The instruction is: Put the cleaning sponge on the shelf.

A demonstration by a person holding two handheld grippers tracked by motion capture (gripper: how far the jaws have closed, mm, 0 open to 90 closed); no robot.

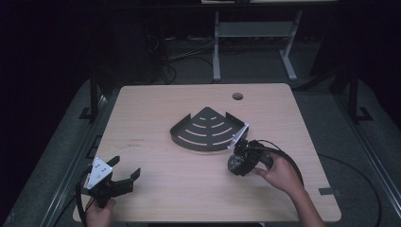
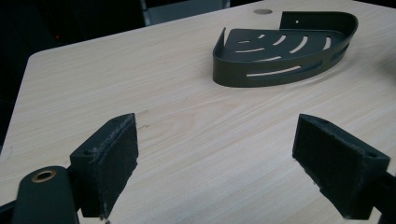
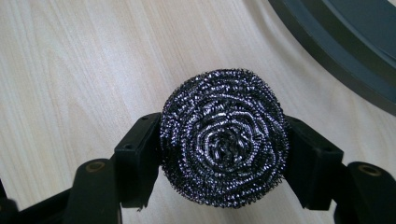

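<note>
- The left tongs, held in the person's left hand at the near left corner of the pale wood-grain desk, are released: their two black padded jaws stand wide apart with bare desk between them, as the left gripper view makes plain. A grey three-cornered plate sits on top of them. They lie well apart from the dark quarter-round slotted metal corner shelf, to its near left.
- The right tongs, held in the person's right hand, are clenched on a round, shiny steel-wire scouring ball. In the right gripper view the ball fills the gap between the two black jaws of these tongs, one jaw pressed to each side of it, with the desk behind.
- The scouring ball is just beside the corner shelf's near right edge; whether it touches the desk I cannot tell. The shelf's rim crosses the upper right corner of the right gripper view.
- The corner shelf rests flat near the middle of the desk, curved wall facing the person, curved slots cut in its floor.
- Beyond the shelf, near the far edge, a small round hole is set in the desk.
</note>
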